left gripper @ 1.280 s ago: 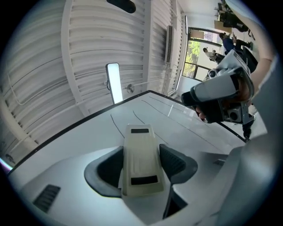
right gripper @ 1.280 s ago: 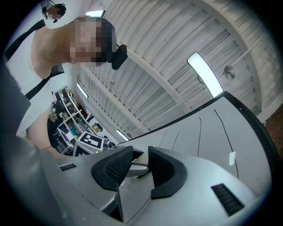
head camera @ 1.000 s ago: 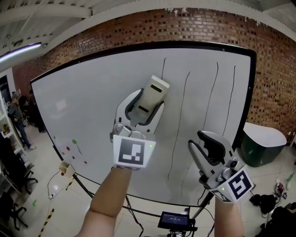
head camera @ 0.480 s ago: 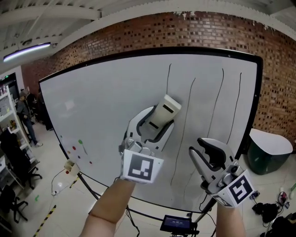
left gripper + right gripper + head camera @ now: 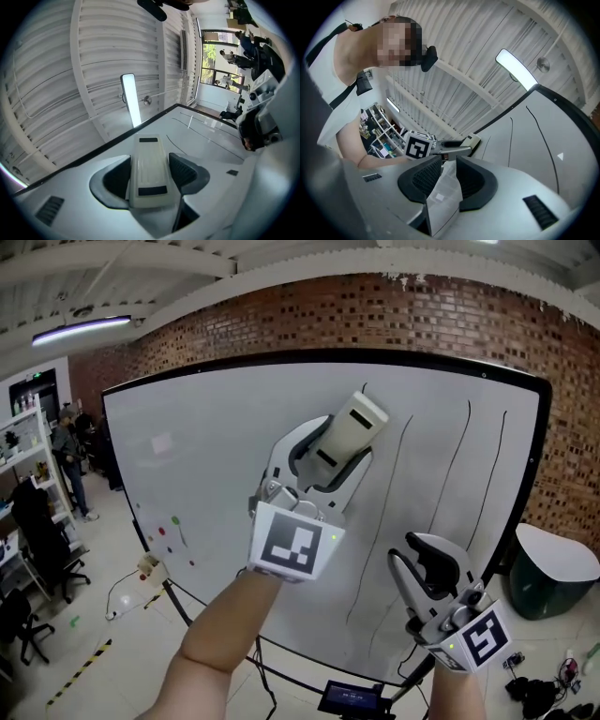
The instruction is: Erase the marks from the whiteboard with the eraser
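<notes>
Room: red brick wall behind large white whiteboard.
Cream plastic block eraser: likely light, rigid; left gripper pinches its long sides.
Right gripper: slightly parted, empty, near whiteboard's lower edge.

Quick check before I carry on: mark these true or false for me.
1. The left hand-held gripper is clamped on the eraser. True.
2. The eraser is down at the bottom edge of the whiteboard. False: it is high up, by the top of the leftmost line.
3. The marks are horizontal red stripes. False: they are thin black lines running roughly top to bottom on the board's right part.
4. The right hand-held gripper holds nothing. True.
5. A second eraser is in the right hand-held gripper. False: only one eraser shows, in the left one.
</notes>
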{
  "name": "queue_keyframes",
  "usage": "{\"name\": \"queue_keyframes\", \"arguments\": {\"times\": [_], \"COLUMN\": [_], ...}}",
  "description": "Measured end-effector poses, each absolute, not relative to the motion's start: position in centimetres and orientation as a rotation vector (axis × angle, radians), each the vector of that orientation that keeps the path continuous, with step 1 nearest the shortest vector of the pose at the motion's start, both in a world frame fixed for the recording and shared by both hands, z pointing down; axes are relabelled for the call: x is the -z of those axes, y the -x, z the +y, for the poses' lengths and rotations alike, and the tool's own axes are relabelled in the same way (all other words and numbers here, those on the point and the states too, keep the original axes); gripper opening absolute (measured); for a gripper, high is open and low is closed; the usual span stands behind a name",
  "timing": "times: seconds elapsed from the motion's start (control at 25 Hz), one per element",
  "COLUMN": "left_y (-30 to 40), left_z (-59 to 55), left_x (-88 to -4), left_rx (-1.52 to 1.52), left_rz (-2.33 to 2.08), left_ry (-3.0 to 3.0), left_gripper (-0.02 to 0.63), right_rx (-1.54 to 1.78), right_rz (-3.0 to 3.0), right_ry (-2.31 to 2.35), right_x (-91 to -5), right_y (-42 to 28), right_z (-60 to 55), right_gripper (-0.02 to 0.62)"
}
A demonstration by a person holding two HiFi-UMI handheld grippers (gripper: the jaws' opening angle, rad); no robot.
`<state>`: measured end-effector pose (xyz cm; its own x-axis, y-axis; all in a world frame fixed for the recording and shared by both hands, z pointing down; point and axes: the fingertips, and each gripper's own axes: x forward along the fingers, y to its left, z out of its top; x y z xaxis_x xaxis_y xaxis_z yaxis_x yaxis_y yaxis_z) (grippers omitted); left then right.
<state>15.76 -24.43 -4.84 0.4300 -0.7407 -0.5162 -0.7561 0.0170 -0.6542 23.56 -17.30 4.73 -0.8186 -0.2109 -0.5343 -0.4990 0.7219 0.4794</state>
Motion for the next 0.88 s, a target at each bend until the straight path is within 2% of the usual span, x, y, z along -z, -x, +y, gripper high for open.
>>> {"name": "queue_keyframes", "arguments": {"times": [0.2, 0.44, 0.68, 0.88], "left_y": [-14.7, -15.2, -18.5, -16.1], "left_z": [-24.0, -24.5, -24.3, -24.1], "left_x": [11.0, 12.3, 8.2, 3.6], "left_rx": [-0.046, -0.041, 0.14, 0.162], "left_rz": [1.319, 1.359, 1.279, 1.324], "left_ry": [1.595, 1.536, 1.567, 1.736], "left_gripper": [0.293, 0.293, 0.292, 0.293], "right_rx": [-0.862, -0.82, -0.794, -0.778], "right_rz": [2.476, 2.467, 2.47, 2.499], "right_ry": [0.525, 0.537, 0.518, 0.523], "right_x": [-4.4, -4.9, -5.0, -6.6], "right_y": [-23.4, -25.6, -26.6, -26.2], "right_z": [-16.9, -17.7, -17.4, -16.9], "right_gripper": [0.12, 0.12, 0.118, 0.118]}}
